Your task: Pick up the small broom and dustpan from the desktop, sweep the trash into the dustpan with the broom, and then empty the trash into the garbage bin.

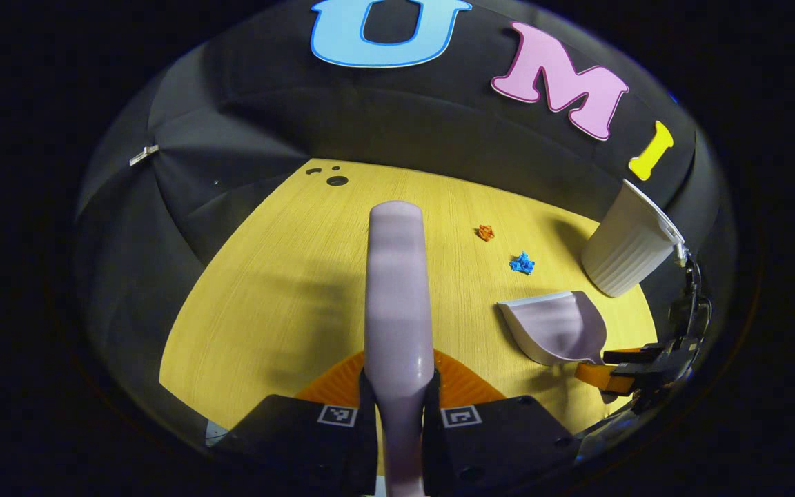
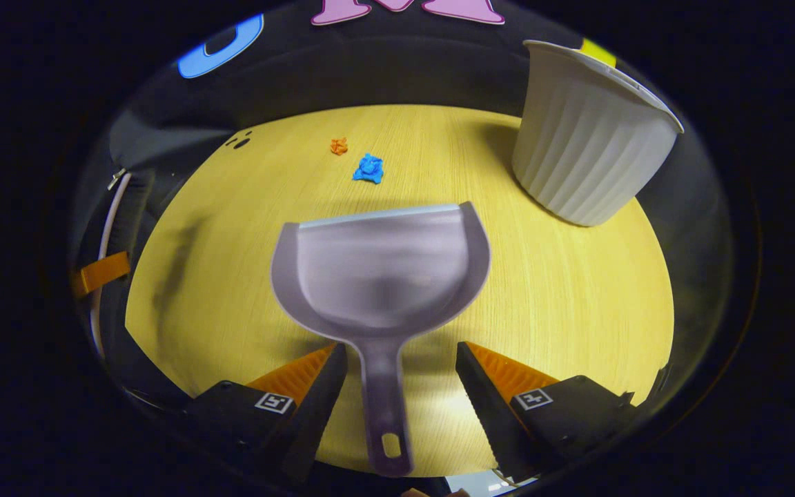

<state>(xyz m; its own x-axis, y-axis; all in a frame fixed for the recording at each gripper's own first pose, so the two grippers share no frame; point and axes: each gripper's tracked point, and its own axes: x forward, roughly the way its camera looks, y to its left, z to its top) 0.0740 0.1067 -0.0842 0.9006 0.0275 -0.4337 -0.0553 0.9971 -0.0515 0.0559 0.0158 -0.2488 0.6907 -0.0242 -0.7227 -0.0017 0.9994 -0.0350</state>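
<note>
Left gripper (image 1: 397, 404): clenched on the small broom (image 1: 397, 297), both fingers pressed against its lilac handle, which stood up and away from the camera over the desk.
Right gripper (image 2: 397, 393): released, fingers spread wide on either side of the dustpan's handle, with a gap on each side and neither finger touching it. In the left gripper view the same gripper (image 1: 635, 369) appeared at the far right, just behind the pan.
Dustpan (image 2: 380, 276): lilac, flat on the desktop, scoop mouth facing away from the right gripper towards the trash, handle running back between the parted fingers. In the left gripper view it (image 1: 556, 328) lay to the right of the broom, well apart from it.
Trash: a blue crumpled scrap (image 2: 368, 169) lay beyond the pan's front lip, near but not touching; an orange scrap (image 2: 339, 145) sat just past the blue one, apart from it.
Garbage bin (image 2: 587, 141): white, ribbed, upright on the desk, to the right of the dustpan and the scraps.
Desktop (image 2: 563, 304): yellow wood grain, with small dark holes (image 1: 332, 176) near its far edge.
</note>
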